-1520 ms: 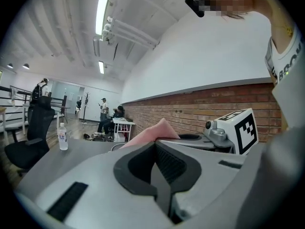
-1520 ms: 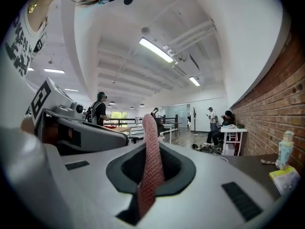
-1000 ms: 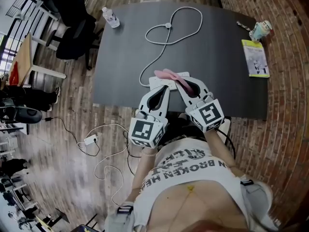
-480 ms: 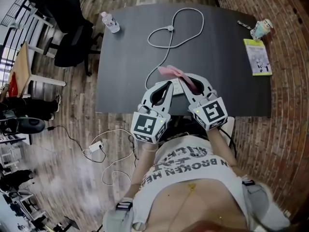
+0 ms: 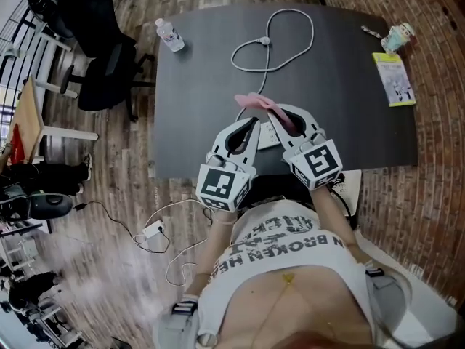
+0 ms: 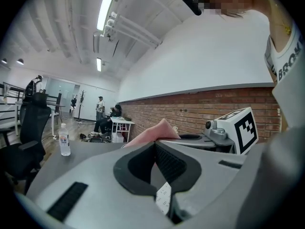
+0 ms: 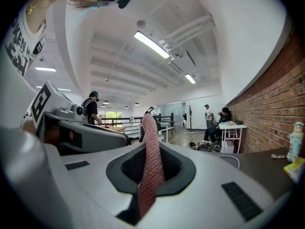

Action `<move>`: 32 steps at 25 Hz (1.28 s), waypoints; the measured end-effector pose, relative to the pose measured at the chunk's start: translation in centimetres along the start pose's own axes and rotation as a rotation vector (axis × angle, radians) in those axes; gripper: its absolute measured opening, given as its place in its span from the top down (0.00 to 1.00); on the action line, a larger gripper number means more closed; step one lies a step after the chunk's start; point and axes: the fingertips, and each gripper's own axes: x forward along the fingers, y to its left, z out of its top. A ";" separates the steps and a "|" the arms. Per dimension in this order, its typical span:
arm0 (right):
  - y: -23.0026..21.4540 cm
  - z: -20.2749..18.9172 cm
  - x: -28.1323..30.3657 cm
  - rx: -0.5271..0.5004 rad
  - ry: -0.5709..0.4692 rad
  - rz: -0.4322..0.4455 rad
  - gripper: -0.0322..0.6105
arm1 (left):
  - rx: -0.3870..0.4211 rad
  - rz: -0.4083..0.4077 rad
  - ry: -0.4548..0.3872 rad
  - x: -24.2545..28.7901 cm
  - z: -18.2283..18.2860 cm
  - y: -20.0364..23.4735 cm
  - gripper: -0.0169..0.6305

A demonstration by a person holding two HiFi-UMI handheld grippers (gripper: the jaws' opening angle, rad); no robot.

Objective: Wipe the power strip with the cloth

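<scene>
Power strip point(image 5: 266, 131): white, lower middle of the head view, near the front edge of the dark table point(image 5: 349, 86), mostly hidden beneath both grippers. Its cable point(image 5: 266, 41) loops off toward the top of the frame. Step in hand, as I read it: getting the cloth onto the strip for the wipe. To do it well, lay the free fold flat on the strip's top face and draw it along the length, not across. Brace one end so the light strip does not skate, and stay off the cable. Right gripper point(image 7: 152, 146): clenched on the pink cloth point(image 7: 151, 171), which stands up out of the jaws at centre frame. Left gripper point(image 6: 153, 143): jaws closed tip to tip, gripping nothing I can make out. Small white patch low in the hollow behind the tips, unidentified.
</scene>
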 end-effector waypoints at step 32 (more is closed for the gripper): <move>-1.5 -3.3 -0.2 -0.006 0.075 -0.035 0.92 | -0.025 -0.061 0.139 1.6 -6.3 1.5 0.96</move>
